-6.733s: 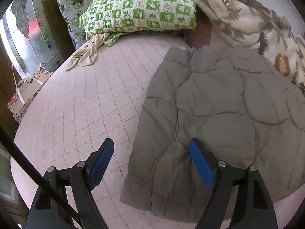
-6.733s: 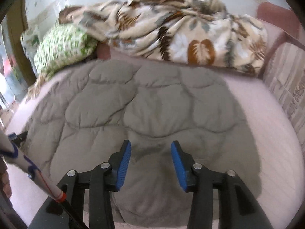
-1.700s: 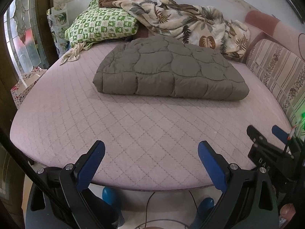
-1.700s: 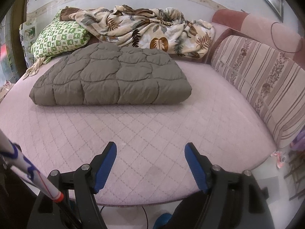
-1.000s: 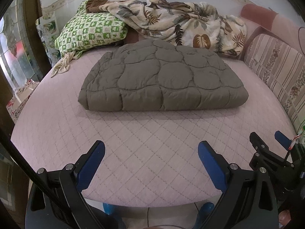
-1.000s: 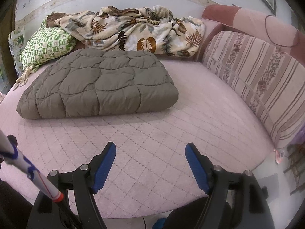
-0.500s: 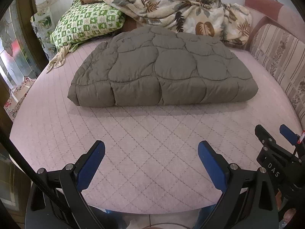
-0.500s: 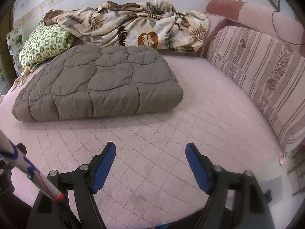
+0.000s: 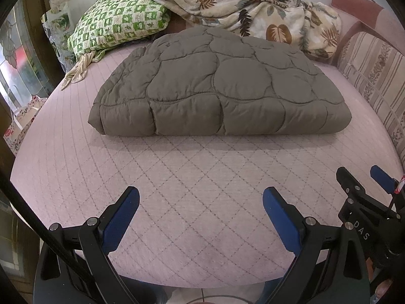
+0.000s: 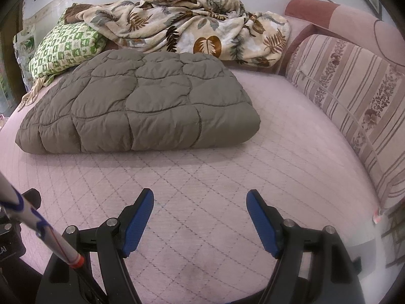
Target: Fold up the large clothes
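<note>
A grey-brown quilted puffy garment (image 9: 217,86) lies folded into a thick rectangle on the pink quilted bed (image 9: 192,182). It also shows in the right wrist view (image 10: 136,106). My left gripper (image 9: 201,197) is open and empty, hovering over the bed's front part, well short of the garment. My right gripper (image 10: 200,200) is open and empty, also short of the garment. The right gripper's body shows at the right of the left wrist view (image 9: 364,202).
A green checked pillow (image 9: 119,30) and a leaf-print blanket (image 9: 243,7) lie behind the garment. A striped cushion (image 10: 354,106) lines the right side. A beige cloth (image 9: 76,71) lies at the left edge by a window.
Both grippers have moved forward toward the folded garment, which now looks larger and nearer. Earlier they had backed off the bed edge. Both stay open.
</note>
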A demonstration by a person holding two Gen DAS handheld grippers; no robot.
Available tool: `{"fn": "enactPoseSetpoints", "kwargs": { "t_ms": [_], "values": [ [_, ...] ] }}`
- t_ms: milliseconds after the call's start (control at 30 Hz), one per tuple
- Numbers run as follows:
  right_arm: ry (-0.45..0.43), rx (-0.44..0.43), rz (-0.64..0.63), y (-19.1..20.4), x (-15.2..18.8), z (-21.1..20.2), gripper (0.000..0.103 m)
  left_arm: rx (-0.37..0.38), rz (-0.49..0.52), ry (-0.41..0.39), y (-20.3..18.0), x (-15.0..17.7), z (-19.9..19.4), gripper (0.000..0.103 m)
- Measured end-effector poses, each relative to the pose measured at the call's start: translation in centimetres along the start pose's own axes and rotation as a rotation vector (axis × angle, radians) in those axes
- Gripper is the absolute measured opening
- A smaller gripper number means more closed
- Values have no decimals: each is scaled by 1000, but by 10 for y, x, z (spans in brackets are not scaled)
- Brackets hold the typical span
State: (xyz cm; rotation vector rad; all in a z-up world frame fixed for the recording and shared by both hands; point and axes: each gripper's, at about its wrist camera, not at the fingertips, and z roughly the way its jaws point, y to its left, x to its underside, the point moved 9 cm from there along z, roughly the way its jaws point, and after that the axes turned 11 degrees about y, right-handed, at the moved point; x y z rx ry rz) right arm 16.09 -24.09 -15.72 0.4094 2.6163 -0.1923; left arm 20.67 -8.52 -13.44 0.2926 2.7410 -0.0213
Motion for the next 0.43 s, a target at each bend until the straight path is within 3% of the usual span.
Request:
{"fn": "enactPoseSetpoints", "kwargs": {
  "t_ms": [433],
  "values": [
    [4, 14, -29, 15, 5, -8, 80, 16, -24, -19, 16, 9, -9, 97]
  ]
}}
